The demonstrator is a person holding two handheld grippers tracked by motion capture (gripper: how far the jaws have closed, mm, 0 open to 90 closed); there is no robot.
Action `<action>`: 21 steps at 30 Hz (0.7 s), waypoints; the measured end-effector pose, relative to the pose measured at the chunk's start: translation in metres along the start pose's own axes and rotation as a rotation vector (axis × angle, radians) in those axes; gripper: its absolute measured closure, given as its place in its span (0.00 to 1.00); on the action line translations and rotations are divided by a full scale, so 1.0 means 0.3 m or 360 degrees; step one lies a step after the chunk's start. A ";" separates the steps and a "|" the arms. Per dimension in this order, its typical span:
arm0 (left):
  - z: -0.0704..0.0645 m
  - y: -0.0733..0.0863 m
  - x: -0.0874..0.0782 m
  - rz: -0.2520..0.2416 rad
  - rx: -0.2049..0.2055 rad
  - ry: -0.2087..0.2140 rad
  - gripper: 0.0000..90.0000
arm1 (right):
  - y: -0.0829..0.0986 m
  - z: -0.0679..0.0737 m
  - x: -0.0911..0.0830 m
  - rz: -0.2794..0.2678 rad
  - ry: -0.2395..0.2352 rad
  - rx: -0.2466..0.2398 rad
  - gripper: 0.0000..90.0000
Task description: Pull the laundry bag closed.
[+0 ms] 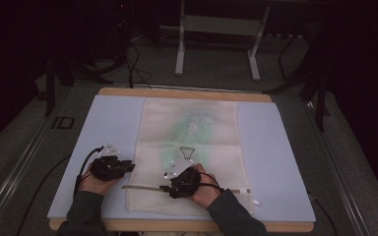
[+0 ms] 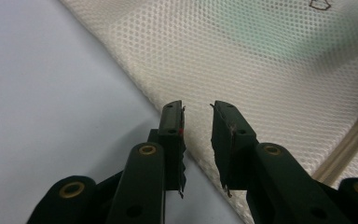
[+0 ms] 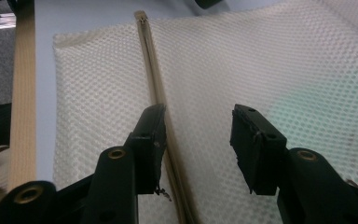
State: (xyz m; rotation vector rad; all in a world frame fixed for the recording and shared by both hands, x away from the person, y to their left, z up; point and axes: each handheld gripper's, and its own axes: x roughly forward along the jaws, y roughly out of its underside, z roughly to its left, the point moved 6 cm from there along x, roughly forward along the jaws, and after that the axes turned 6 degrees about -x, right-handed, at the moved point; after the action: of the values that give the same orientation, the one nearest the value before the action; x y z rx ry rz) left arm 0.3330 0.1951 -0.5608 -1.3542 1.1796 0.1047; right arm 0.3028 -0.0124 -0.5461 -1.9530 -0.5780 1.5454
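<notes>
Your left tongs stand spread, holding nothing, over the left edge of the cream mesh zip bag, which lies flat on the pale blue worktop. Your right tongs stand spread beside the bag's beige zipper.

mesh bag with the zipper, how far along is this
Early on. Done: the mesh bag lies flat on the table, with something green showing through it. In hand: both grippers are open and hold nothing; the left gripper sits at the bag's left edge, and the right gripper hovers over the zipper near the bag's near end. Left: gripping the bag or zipper; the zipper's state can't be told.
</notes>
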 end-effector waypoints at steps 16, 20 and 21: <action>-0.016 0.004 0.007 0.0029 0.0037 0.0077 0.89 | -0.054 0.027 0.031 -0.0027 -0.0040 -0.0046 0.61; -0.027 0.006 0.014 0.0052 0.0058 0.0102 0.93 | -0.063 0.033 0.040 -0.0028 -0.0051 -0.0058 0.61; -0.027 0.006 0.014 0.0052 0.0058 0.0102 0.94 | -0.063 0.033 0.040 -0.0028 -0.0051 -0.0058 0.61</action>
State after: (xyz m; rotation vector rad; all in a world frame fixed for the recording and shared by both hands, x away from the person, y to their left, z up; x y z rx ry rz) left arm 0.3290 0.1871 -0.5632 -1.3149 1.2519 0.0630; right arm 0.2964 0.0111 -0.5438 -1.9480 -0.6394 1.5678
